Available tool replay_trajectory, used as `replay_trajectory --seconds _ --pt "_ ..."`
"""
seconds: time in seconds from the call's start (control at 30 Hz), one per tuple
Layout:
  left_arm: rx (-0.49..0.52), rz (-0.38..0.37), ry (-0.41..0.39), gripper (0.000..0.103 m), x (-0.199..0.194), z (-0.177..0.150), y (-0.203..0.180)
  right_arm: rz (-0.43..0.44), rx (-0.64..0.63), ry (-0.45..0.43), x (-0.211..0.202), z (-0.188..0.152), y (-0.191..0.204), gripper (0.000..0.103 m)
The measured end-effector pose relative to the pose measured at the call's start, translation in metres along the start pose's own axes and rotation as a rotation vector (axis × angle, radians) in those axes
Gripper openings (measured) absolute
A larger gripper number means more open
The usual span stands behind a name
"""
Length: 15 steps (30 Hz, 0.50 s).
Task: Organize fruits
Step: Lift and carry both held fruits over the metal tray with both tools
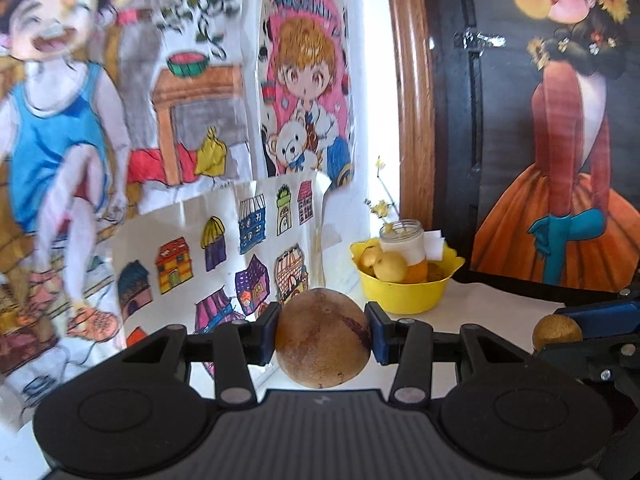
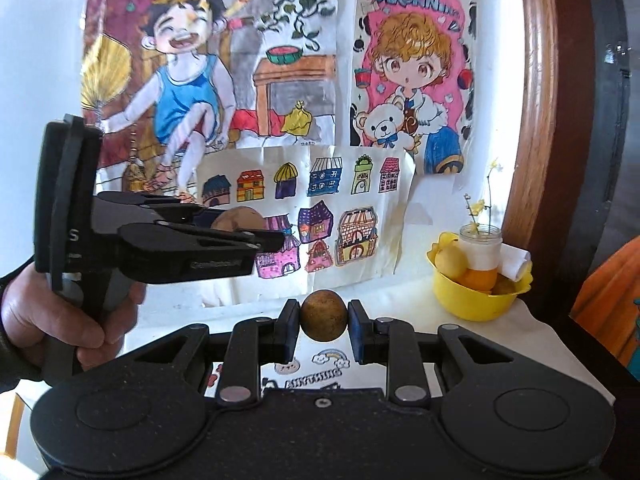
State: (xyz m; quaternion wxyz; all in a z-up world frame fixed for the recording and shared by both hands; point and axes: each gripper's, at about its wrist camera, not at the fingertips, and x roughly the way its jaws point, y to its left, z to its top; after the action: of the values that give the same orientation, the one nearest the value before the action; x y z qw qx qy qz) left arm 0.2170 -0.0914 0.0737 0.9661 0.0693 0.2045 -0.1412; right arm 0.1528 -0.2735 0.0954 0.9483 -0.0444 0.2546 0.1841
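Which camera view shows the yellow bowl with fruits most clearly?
The right wrist view shows the yellow bowl best: its front wall is unobstructed and the fruits, glass jar and rolled paper inside are sharp. The left wrist view also shows the whole bowl, but smaller and a little softer, beyond the brown fruit.

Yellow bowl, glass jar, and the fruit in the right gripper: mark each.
yellow bowl (image 2: 472, 304), right wrist view, front wall.
glass jar (image 2: 480, 236), right wrist view, clear upper body.
small round brown fruit (image 2: 324, 315), right wrist view, centre, between the pads.
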Motion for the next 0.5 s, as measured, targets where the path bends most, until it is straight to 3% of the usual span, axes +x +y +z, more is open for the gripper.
replay_trajectory --seconds 0.23,0.5 --pt "-0.012 -0.044 0.020 0.049 -0.044 -0.032 -0.013 -0.003 0.044 0.040 -0.036 -0.043 0.011 0.028" --pt "-0.036 -0.121 0.140 0.049 -0.055 -0.090 -0.038 -0.011 0.107 0.136 -0.038 -0.105 0.015 0.028"
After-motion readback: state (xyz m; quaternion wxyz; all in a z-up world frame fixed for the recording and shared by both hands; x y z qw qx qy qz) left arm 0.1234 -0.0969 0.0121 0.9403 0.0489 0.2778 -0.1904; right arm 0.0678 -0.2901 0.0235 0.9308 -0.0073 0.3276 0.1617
